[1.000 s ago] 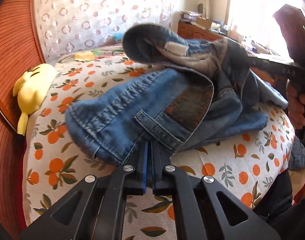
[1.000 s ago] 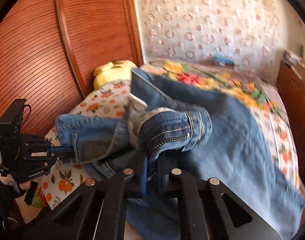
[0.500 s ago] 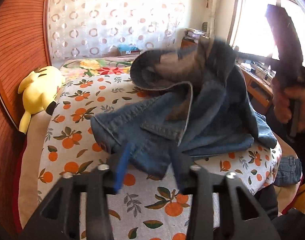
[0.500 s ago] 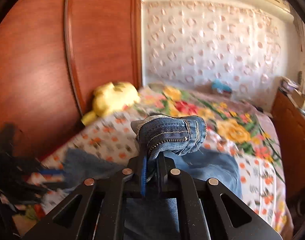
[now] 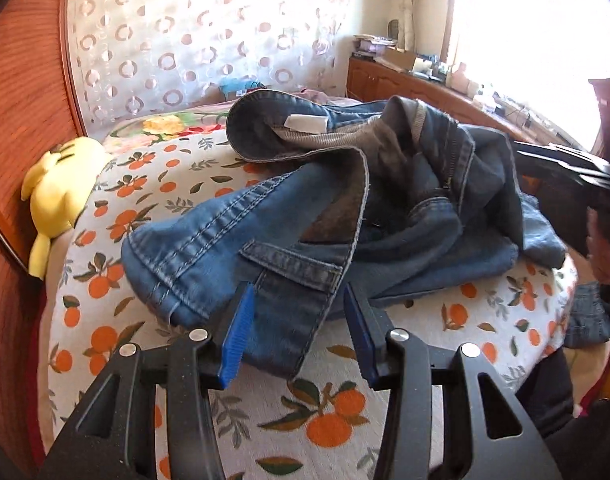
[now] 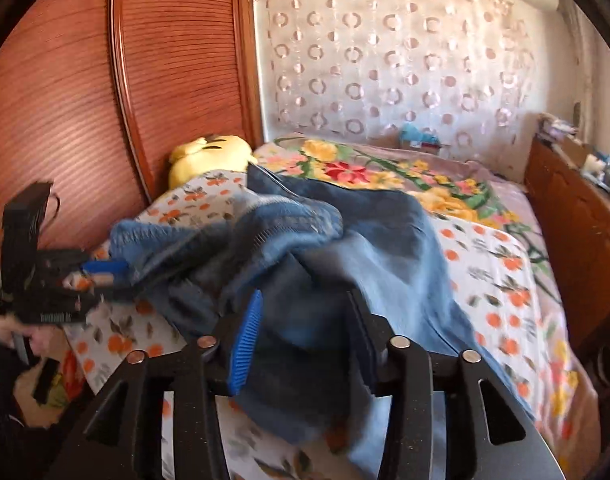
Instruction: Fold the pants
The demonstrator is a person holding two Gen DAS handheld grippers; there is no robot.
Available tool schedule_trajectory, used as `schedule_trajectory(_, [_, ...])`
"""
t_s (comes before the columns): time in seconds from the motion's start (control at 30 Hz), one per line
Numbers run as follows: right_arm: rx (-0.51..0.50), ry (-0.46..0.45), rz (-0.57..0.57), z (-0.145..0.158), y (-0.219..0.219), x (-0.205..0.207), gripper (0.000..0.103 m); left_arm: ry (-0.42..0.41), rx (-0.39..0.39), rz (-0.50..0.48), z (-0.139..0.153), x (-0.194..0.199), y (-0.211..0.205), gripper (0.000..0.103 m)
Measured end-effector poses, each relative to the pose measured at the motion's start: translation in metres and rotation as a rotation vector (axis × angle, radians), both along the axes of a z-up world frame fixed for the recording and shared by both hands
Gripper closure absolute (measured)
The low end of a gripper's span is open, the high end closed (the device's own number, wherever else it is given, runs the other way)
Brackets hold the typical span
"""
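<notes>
We see the bed under an orange-print cover, with the blue denim pants heaped across it, waistband turned up toward the far wall. A yellow plush toy lies at the bed's edge against the wooden wardrobe. Our left tool has lately let go; its jaws stand apart, denim between them unpressed. Our right tool has just been opening too, jaws apart with blurred denim lying loose between them.
</notes>
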State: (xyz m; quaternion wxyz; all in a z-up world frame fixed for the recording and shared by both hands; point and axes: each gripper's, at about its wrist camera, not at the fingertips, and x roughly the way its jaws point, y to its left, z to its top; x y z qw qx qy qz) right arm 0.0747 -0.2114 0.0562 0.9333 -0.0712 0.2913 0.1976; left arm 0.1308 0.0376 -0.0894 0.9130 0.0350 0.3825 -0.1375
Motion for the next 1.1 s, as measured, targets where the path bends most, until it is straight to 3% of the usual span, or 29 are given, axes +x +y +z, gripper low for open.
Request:
schedule_trajectory(0.07, [-0.016, -0.001, -0.016, -0.006, -0.005, -0.011, 0.052, -0.020, 0.033, 0.000, -0.001, 0.002, -0.004, 0.056])
schedule_trajectory(0.13, [-0.024, 0.006, -0.035, -0.010, -0.007, -0.022, 0.050, -0.035, 0.051, 0.000, -0.001, 0.004, -0.006, 0.062])
schedule_trajectory(0.2, [-0.030, 0.014, -0.050, -0.014, -0.009, -0.028, 0.047, -0.032, 0.039, -0.006, 0.002, 0.006, -0.006, 0.086])
schedule_trajectory(0.27, [-0.033, 0.029, -0.064, -0.020, -0.011, -0.028, 0.046, -0.038, 0.030, -0.003, 0.008, 0.007, -0.005, 0.093])
schedule_trajectory(0.63, [-0.047, 0.128, -0.086, -0.046, -0.020, -0.008, 0.043, -0.161, -0.014, 0.098, 0.069, 0.007, 0.029, 0.095])
schedule_trajectory(0.77, [-0.058, 0.151, -0.126, -0.055, -0.026, 0.002, 0.044, -0.173, -0.009, 0.147, 0.077, 0.010, 0.051, 0.096])
schedule_trajectory(0.87, [-0.061, 0.150, -0.153, -0.058, -0.036, 0.007, 0.076, -0.156, -0.007, 0.174, 0.070, 0.011, 0.064, 0.096])
schedule_trajectory(0.9, [-0.067, 0.144, -0.156, -0.057, -0.039, 0.008, 0.092, -0.148, -0.009, 0.177, 0.067, 0.011, 0.067, 0.096])
schedule_trajectory(0.97, [-0.076, 0.112, -0.178, -0.052, -0.045, 0.009, 0.099, -0.133, -0.004, 0.186, 0.061, 0.010, 0.069, 0.095])
schedule_trajectory(1.07, [-0.065, 0.008, -0.259, -0.029, -0.063, 0.012, 0.100, -0.121, -0.006, 0.187, 0.057, 0.006, 0.067, 0.094])
schedule_trajectory(1.1, [-0.041, -0.022, -0.289, -0.020, -0.072, 0.014, 0.100, -0.120, -0.010, 0.184, 0.058, 0.005, 0.066, 0.089])
